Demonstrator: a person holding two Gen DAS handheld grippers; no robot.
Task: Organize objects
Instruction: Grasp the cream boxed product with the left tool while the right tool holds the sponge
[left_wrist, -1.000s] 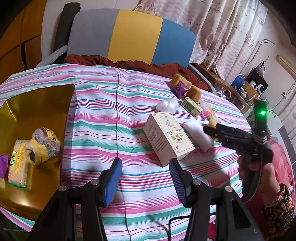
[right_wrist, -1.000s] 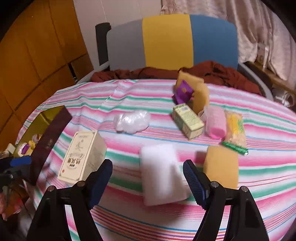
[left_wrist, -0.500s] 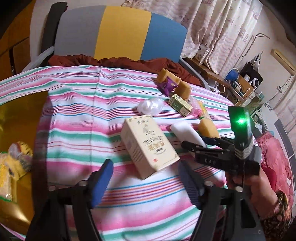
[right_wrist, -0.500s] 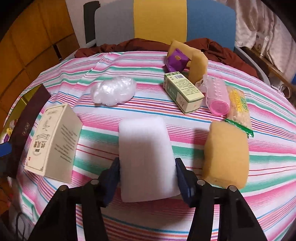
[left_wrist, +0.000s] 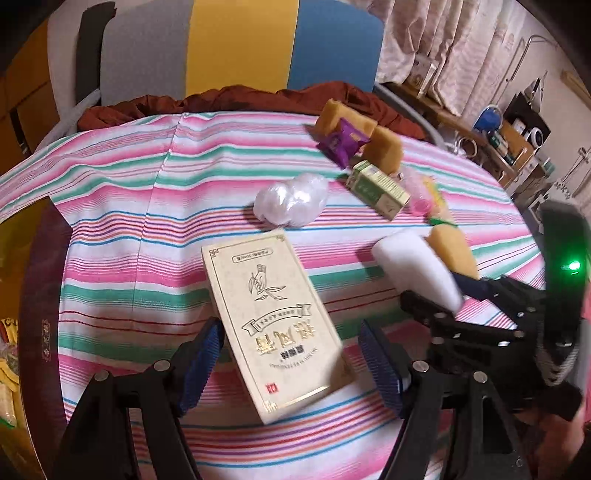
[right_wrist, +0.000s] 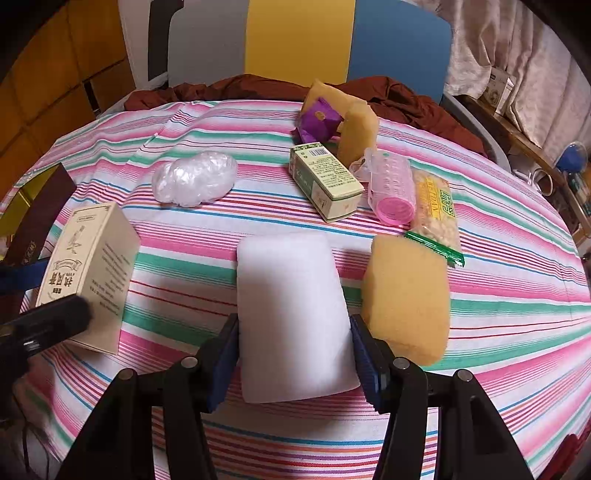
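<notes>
A cream box with gold print (left_wrist: 273, 325) lies on the striped tablecloth (left_wrist: 129, 240). My left gripper (left_wrist: 291, 365) is open and straddles the box's near end, and its blue pads (left_wrist: 201, 365) stand clear of the box's sides. A white sponge block (right_wrist: 291, 314) lies flat further right. My right gripper (right_wrist: 295, 362) is shut on it, both pads pressing its long sides. The left wrist view shows that right gripper (left_wrist: 443, 295) on the white sponge (left_wrist: 413, 266), with a hand behind it.
A yellow sponge (right_wrist: 406, 302) touches the right finger's outer side. Beyond lie a snack packet (right_wrist: 436, 214), a pink roller (right_wrist: 391, 188), a green carton (right_wrist: 325, 181), a plastic wad (right_wrist: 195, 177) and a purple packet (right_wrist: 317, 118) between two sponges. A gold tray's dark rim (left_wrist: 40, 295) is at left.
My left gripper moved right from the tray and down over the cream box, with its jaws widening. My right gripper came down and closed on the white sponge.
</notes>
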